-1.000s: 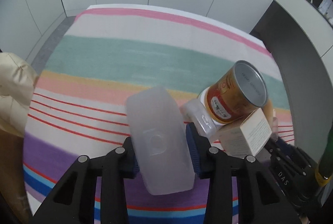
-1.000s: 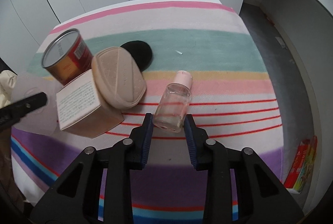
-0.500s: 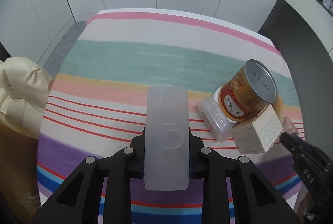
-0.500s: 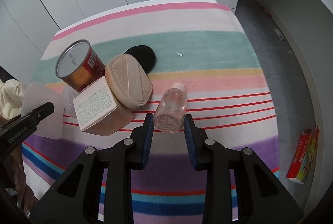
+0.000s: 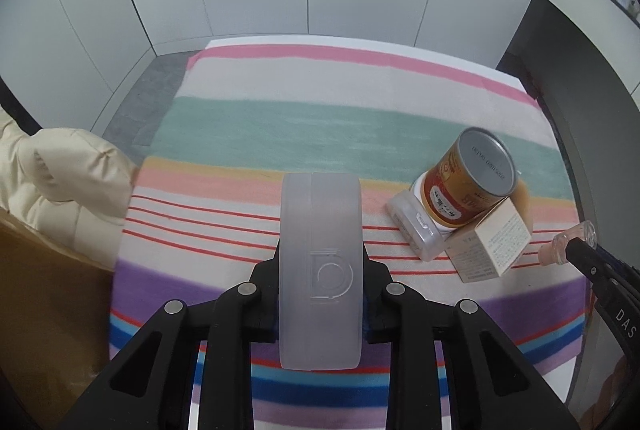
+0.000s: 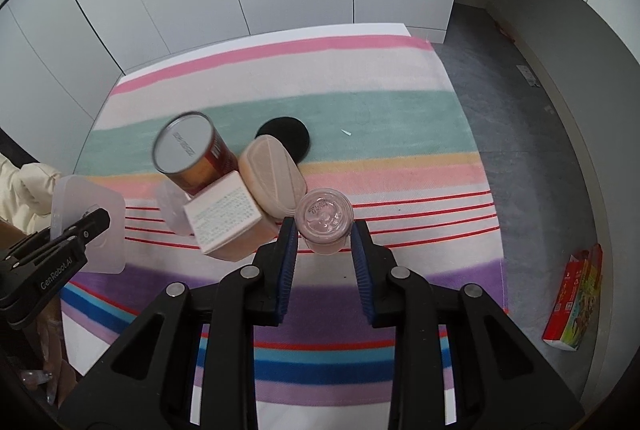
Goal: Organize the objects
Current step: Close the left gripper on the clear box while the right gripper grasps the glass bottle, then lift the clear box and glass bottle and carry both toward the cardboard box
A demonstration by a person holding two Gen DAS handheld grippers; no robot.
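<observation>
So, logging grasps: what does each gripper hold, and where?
Left gripper: frosted translucent plastic case, clamped across its flat faces. Right gripper: small clear pink-capped bottle, pinched at its sides near the base.

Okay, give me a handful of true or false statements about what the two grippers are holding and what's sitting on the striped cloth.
1. The left gripper is shut on the frosted case. True.
2. The right gripper is empty. False: it is shut on the small clear bottle.
3. The tin can stands upright on the striped cloth. False: it is tilted, leaning on the white box.
4. A black round pad lies on the green stripe. True.
</observation>
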